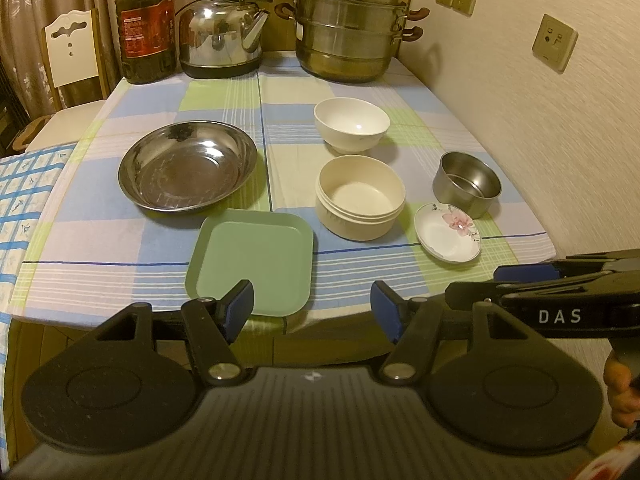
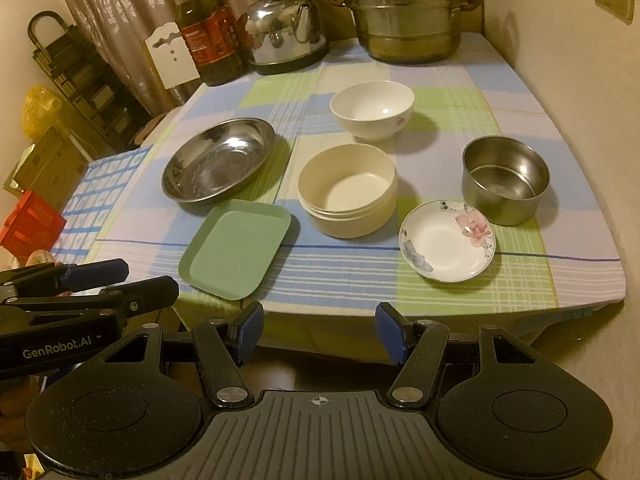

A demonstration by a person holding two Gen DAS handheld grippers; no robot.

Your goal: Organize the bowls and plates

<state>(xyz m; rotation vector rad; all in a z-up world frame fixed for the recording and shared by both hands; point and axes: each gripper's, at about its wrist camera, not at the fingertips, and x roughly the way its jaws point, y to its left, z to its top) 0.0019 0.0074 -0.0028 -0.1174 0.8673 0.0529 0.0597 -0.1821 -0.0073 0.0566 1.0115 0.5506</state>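
Nearest us, the left gripper (image 1: 312, 312) hangs off the table's front edge with its blue pads (image 1: 240, 304) spread wide, nothing between them and nothing touched. The right gripper (image 2: 319, 330) stands likewise just before the edge, pads apart and empty; we see each gripper from the side in the other's view.

On the checked cloth (image 1: 100, 240), closest to the edge, lies the green tray (image 1: 250, 262), and to its right the flowered saucer (image 1: 447, 234). Behind these we find the steel dish (image 1: 187, 166), the cream tub (image 1: 360, 197) and the steel cup (image 1: 467, 184), the cup just beside the saucer. Farther back stands the white bowl (image 1: 351, 125).

Against the far edge are the oil bottle (image 1: 146, 26), kettle (image 1: 222, 34) and steamer (image 1: 350, 26).
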